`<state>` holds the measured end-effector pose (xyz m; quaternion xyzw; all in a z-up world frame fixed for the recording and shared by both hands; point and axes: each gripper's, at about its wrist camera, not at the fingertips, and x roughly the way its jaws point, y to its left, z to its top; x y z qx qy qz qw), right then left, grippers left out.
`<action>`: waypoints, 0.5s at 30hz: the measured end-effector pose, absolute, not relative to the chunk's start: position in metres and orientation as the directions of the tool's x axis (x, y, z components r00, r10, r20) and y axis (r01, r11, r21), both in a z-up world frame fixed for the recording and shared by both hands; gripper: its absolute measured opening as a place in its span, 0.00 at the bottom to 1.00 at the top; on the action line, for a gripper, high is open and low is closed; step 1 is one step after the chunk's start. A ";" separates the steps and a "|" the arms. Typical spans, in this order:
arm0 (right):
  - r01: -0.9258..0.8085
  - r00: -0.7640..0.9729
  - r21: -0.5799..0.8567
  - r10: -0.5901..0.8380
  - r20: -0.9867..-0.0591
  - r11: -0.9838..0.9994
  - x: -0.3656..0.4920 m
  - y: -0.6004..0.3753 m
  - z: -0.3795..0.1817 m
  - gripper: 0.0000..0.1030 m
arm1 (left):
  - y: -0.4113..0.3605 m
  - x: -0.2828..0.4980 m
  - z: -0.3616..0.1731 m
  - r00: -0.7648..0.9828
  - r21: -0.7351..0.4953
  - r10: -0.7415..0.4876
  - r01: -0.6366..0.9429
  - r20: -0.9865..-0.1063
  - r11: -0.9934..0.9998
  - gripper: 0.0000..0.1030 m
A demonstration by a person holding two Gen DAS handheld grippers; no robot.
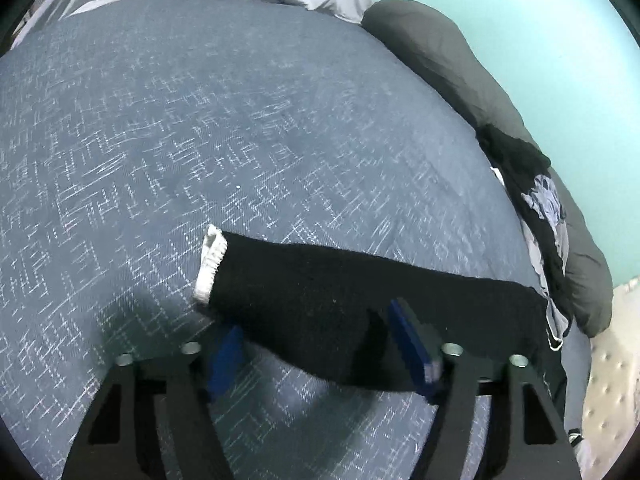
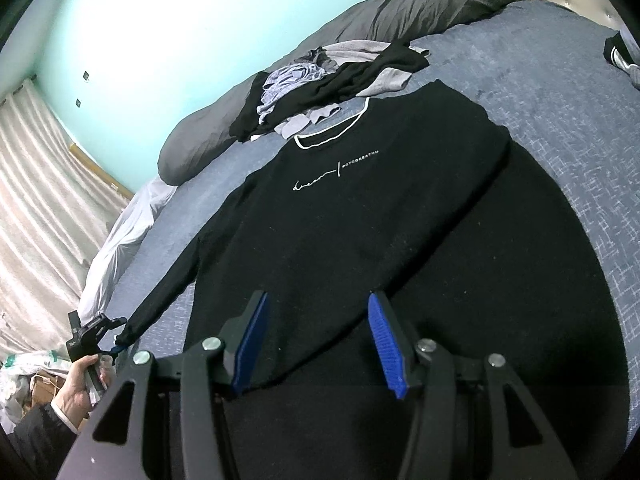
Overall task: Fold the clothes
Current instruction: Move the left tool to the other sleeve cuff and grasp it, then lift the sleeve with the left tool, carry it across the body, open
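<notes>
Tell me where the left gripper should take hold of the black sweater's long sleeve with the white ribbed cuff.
Grip the black sleeve just behind its white cuff, coming in from its near long edge, where the open left gripper straddles it. It lies flat and straight on the blue bedspread, so a low pinch across its width should catch both layers.

Black sweater (image 2: 340, 232) with white neckline trim and white lettering; blue-grey crosshatch bedspread (image 1: 200, 120); mint wall (image 2: 160, 20)
</notes>
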<state>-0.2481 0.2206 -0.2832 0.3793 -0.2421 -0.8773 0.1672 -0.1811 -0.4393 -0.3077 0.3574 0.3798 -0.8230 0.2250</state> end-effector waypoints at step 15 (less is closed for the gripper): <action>0.104 -0.652 0.559 -0.481 -0.586 -0.823 -0.250 0.220 -0.285 0.51 | -0.421 -0.208 -0.253 -0.701 -0.438 -0.080 0.526 -0.709 -0.729 0.14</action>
